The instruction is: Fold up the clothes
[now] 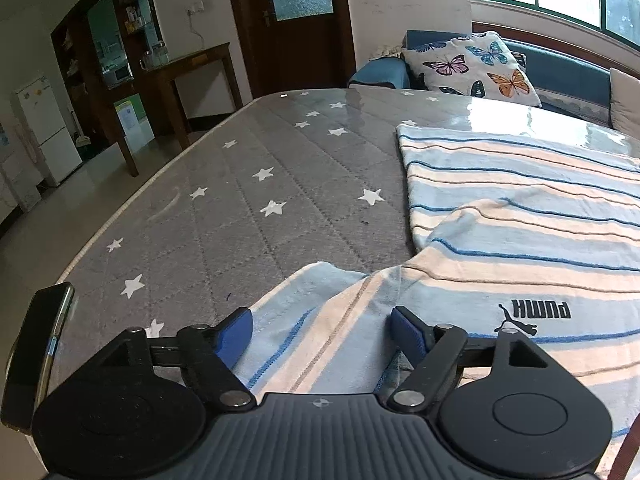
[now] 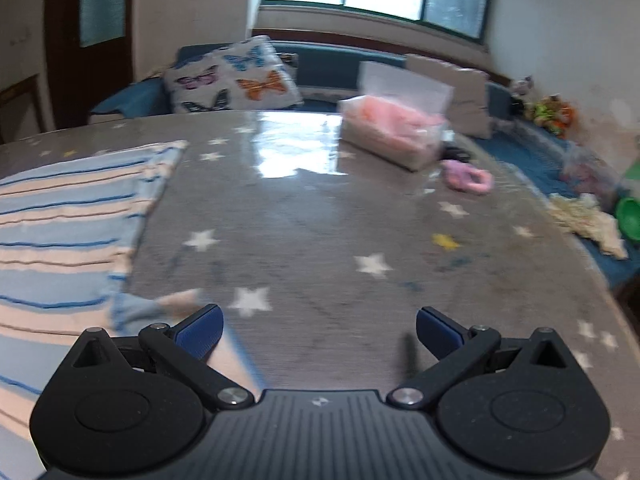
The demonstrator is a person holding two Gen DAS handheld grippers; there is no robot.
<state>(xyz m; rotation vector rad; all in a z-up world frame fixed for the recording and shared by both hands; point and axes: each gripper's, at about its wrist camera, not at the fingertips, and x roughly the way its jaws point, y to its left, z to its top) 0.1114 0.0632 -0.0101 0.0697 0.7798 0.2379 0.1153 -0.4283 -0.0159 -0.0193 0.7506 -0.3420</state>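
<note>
A striped light-blue and peach shirt (image 1: 520, 216) with a black PUMA logo lies on the grey star-print table (image 1: 248, 184). One sleeve (image 1: 304, 320) runs toward me, folded over near the logo. My left gripper (image 1: 322, 330) is open, its blue pads on either side of that sleeve and just above it. In the right wrist view the same shirt (image 2: 68, 224) lies at the left. My right gripper (image 2: 319, 332) is open and empty over bare table, with the shirt's edge by its left fingertip (image 2: 200, 330).
A phone (image 1: 36, 352) stands at the table's near left edge. A clear box of pink cloth (image 2: 394, 128) and a pink ring-shaped item (image 2: 468, 178) sit at the far right. A blue sofa with a butterfly cushion (image 1: 472, 66) lies behind the table.
</note>
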